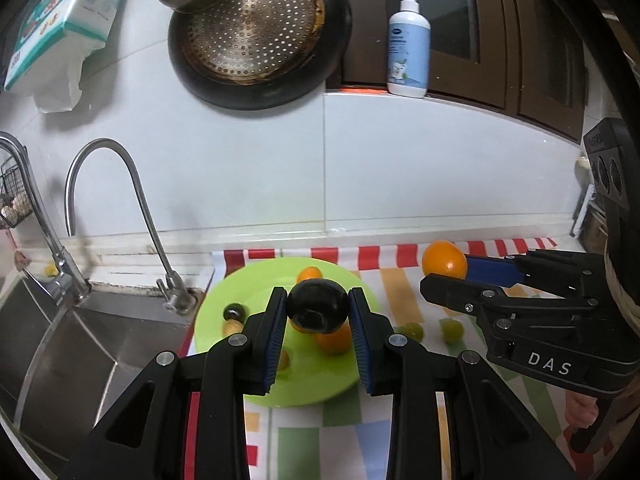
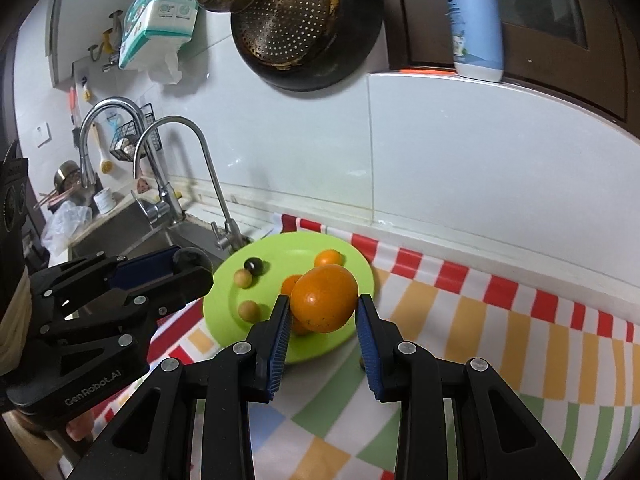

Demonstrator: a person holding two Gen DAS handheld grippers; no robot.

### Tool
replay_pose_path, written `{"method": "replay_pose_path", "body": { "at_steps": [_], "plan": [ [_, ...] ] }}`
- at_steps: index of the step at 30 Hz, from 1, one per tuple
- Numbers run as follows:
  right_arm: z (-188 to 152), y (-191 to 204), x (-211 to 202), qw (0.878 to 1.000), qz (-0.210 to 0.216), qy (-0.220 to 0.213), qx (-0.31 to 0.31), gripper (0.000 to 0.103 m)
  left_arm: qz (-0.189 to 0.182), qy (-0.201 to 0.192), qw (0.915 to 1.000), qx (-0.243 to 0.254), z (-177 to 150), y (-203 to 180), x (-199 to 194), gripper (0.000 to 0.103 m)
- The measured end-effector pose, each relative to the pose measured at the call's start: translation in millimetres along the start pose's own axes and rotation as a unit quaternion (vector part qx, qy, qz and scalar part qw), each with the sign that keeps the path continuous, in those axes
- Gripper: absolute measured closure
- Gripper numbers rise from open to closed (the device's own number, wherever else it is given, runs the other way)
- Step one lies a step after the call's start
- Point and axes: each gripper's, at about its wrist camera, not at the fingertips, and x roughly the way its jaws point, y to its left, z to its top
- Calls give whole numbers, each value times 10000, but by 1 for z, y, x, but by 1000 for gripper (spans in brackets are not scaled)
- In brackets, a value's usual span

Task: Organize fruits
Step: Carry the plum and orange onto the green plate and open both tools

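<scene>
My left gripper (image 1: pixel 319 306) is shut on a dark round fruit (image 1: pixel 319 307) and holds it above the green plate (image 1: pixel 224 304). My right gripper (image 2: pixel 323 308) is shut on a large orange (image 2: pixel 324 298), above the plate's near right rim (image 2: pixel 360 268). The plate holds oranges (image 2: pixel 328 258), a small dark fruit (image 2: pixel 253 266) and small yellowish fruits (image 2: pixel 249 311). In the left wrist view the right gripper (image 1: pixel 444 270) with its orange (image 1: pixel 444 260) is at the right. Two green fruits (image 1: pixel 452 329) lie on the cloth.
A checked cloth (image 2: pixel 500 320) covers the counter. A steel sink (image 1: pixel 72 340) with two faucets (image 1: pixel 120 208) lies to the left. A dark pan with a strainer (image 1: pixel 256 28) hangs on the wall. A soap bottle (image 1: pixel 409 40) stands on a ledge.
</scene>
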Motion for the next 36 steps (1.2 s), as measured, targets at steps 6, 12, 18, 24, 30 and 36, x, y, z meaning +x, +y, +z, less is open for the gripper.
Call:
{"method": "replay_pose_path", "body": {
  "at_steps": [6,12,18,24,30,36],
  "plan": [
    [11,2,19,10000,34,12,24,69,39,2,10000,-78,7,13,16,72],
    [21,-1,41,9999,26,109,80,69,76,157,9998,-47,11,24,40,72],
    [26,-3,71,9993,52,338,120,69,83,390,9992,-100,14,37,70,72],
    [29,-5,103,9982,99,584,112,69,77,711,9973,-135,12,49,104,72],
    [28,-10,136,9955,161,914,174,69,-28,1069,9940,-228,10,59,138,72],
    [23,-17,157,9930,159,1145,232,69,-16,1301,9913,-195,6,60,158,72]
  ]
}}
